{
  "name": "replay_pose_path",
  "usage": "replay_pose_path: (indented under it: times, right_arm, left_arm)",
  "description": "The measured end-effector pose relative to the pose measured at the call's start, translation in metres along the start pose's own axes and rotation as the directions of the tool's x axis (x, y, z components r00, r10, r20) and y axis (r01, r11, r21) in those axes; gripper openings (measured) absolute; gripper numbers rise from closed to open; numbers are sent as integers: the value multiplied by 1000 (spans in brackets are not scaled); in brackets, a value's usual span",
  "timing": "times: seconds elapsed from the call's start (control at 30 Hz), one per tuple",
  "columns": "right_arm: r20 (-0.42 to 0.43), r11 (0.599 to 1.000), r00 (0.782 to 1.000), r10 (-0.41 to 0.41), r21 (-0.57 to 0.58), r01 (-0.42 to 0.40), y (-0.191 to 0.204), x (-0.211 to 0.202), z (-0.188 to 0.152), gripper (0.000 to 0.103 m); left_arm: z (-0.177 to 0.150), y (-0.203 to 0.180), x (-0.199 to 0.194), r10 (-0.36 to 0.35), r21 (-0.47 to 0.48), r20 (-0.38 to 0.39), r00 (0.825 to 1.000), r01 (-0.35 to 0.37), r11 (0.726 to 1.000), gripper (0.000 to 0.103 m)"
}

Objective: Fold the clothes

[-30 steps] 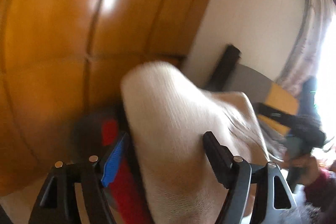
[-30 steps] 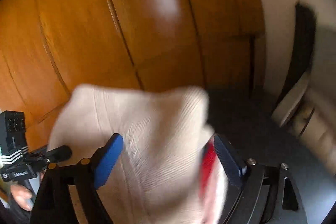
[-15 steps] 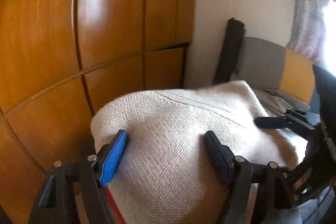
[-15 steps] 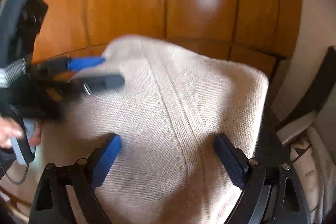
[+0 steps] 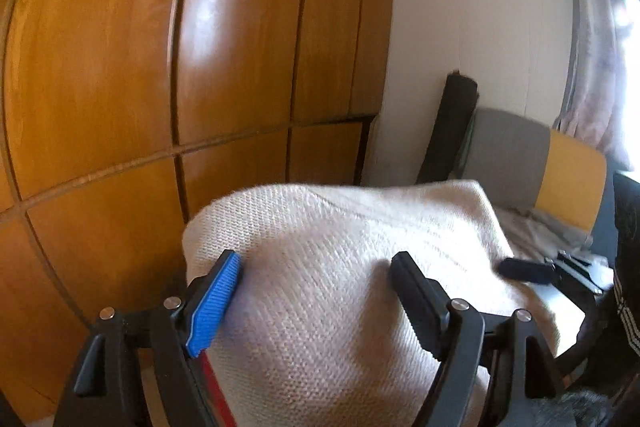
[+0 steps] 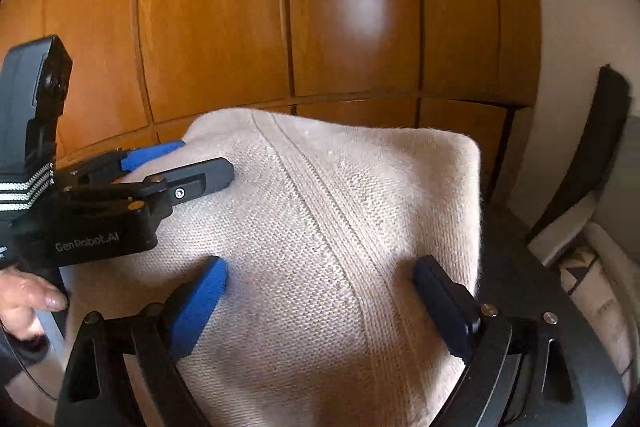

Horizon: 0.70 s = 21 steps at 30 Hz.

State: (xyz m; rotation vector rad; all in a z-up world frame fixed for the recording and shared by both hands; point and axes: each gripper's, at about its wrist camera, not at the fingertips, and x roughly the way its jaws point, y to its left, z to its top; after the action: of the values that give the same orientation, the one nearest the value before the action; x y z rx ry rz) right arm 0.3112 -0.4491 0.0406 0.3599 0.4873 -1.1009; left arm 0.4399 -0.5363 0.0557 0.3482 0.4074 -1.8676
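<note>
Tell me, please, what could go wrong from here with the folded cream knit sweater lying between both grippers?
1. The right gripper has its jaws opening around the cream knit sweater; pulling back carelessly could snag the knit and spoil the fold.
2. The left gripper straddles the sweater's corner, so its pads could drag the layers askew.
3. The sweater's right edge lies near the rim of the dark table, so a nudge might tip it over.

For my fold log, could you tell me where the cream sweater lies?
The cream sweater fills the middle of both views, on a dark surface before the wooden wardrobe.
</note>
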Motion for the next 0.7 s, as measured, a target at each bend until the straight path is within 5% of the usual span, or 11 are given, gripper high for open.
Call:
replay_pose_path:
  times: [0.17,0.3,0.37,0.47,0.53,0.6,0.7]
  right_arm:
    - [27,990,992,-124,75,122,7,-46,-1,103]
    - [75,957,966,-249,170,233,4,-74,-5,103]
    - [54,947,964,-259,213,242,-37,-74,-14,103]
    - [-35,965,987,-157,209,161,-27,-64,-18,103]
    - [-20,959,967,-252,127,253,-11,-72,-22,103]
    - [24,934,934,-356,50,354,5,-83,-28,103]
    - [41,923,922,-385,40,383,12,-101,-31,103]
  left_arm:
    - [13,-4,-40,78,-54,26,997,-76,996,79]
    - [5,-13,-82,169,-97,17,985,-167,981,79]
    - [-5,-17,-105,183,-117,16,983,-180,977,79]
    - [-18,-28,-136,223,-111,16,975,-220,969,77]
    - [-24,-37,-151,254,-69,25,967,-252,965,72]
    - [-30,-40,-170,230,-33,47,972,-228,973,64]
    - [-37,-31,-194,122,-19,110,986,-120,993,52]
